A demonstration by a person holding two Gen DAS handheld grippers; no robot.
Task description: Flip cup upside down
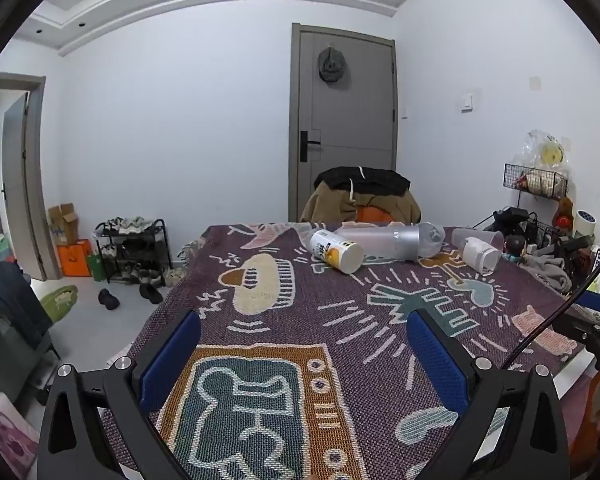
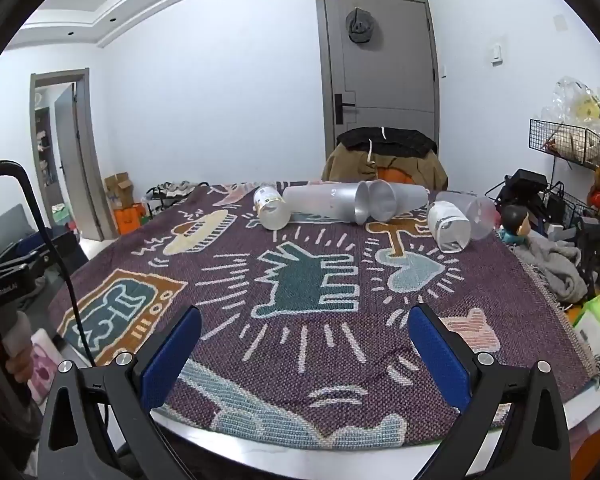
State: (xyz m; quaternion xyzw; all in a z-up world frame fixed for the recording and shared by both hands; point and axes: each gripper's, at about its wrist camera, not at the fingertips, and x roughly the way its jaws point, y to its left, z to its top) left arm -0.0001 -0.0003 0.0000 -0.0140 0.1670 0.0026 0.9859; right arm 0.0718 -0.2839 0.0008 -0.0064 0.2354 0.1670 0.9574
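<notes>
Frosted cups [image 2: 324,202] lying sideways, both grippers open

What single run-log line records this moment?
left gripper: open, empty | right gripper: open, empty | frosted plastic cups: lying sideways on patterned woven cloth | flip: not started

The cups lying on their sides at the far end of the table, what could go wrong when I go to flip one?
1. The cups lie close together: the frosted cup touches its grey neighbour, so wide-open jaws may knock one while closing on the other.
2. Being round and on their sides, they could roll on the woven cloth if nudged.
3. The clear cup lies near the right-hand clutter and could get pushed into it.
</notes>
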